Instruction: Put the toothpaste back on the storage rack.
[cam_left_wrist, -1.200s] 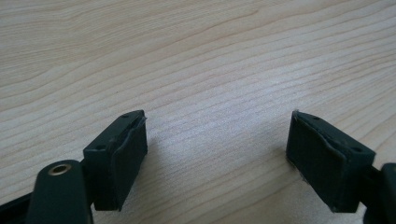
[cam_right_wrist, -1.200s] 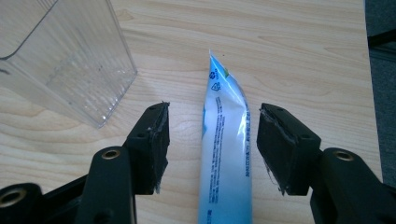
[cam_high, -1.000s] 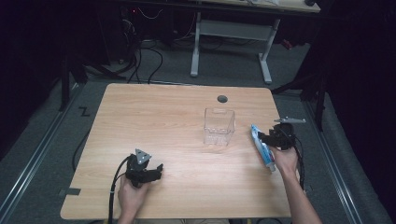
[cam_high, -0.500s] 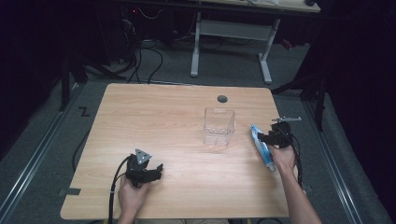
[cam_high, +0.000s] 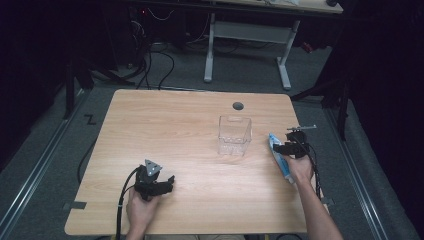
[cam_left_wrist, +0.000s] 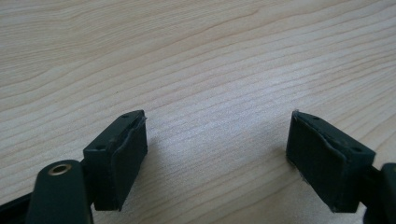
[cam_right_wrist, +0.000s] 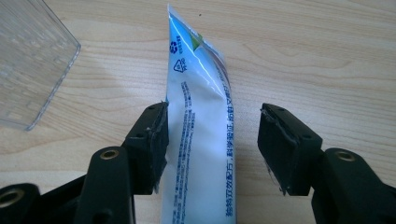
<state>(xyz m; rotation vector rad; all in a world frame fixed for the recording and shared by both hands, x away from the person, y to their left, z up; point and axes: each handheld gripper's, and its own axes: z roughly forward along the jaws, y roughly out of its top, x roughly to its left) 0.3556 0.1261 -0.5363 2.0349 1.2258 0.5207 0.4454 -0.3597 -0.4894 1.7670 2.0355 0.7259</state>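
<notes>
Tube (cam_right_wrist: 201, 140): white and blue, lying flat on the table (cam_high: 170, 130) near its right edge; crimped end points away from the person.
Tube position, high view: tube (cam_high: 280, 157) lies just right of the box (cam_high: 234, 135), apart from it.
Right gripper (cam_right_wrist: 212, 149): jaws apart, one on each side of the tube. One pad (cam_right_wrist: 156, 144) is at the tube's edge; whether it touches cannot be told. The other pad (cam_right_wrist: 280, 149) stands clear, with bare wood between it and the tube.
Right gripper, high view: right gripper (cam_high: 295, 147) sits over the tube's far half, held by the right hand (cam_high: 300, 170).
Left gripper (cam_left_wrist: 217, 158): jaws wide apart, nothing but bare wood between them.
Left gripper, high view: left gripper (cam_high: 155, 182) rests low over the near left part of the table, well apart from the tube.
Box: clear plastic, open top, upright, centre right of the table; one corner of the box (cam_right_wrist: 32, 60) lies beside the tube's far end.
Obstructions: the box is the nearest thing to the tube; a gap of wood separates them.
Hole (cam_high: 238, 106): round grommet near the far edge, behind the box.
Surroundings: a desk frame (cam_high: 250, 45) and cables (cam_high: 150, 55) on the dark floor beyond the table.
</notes>
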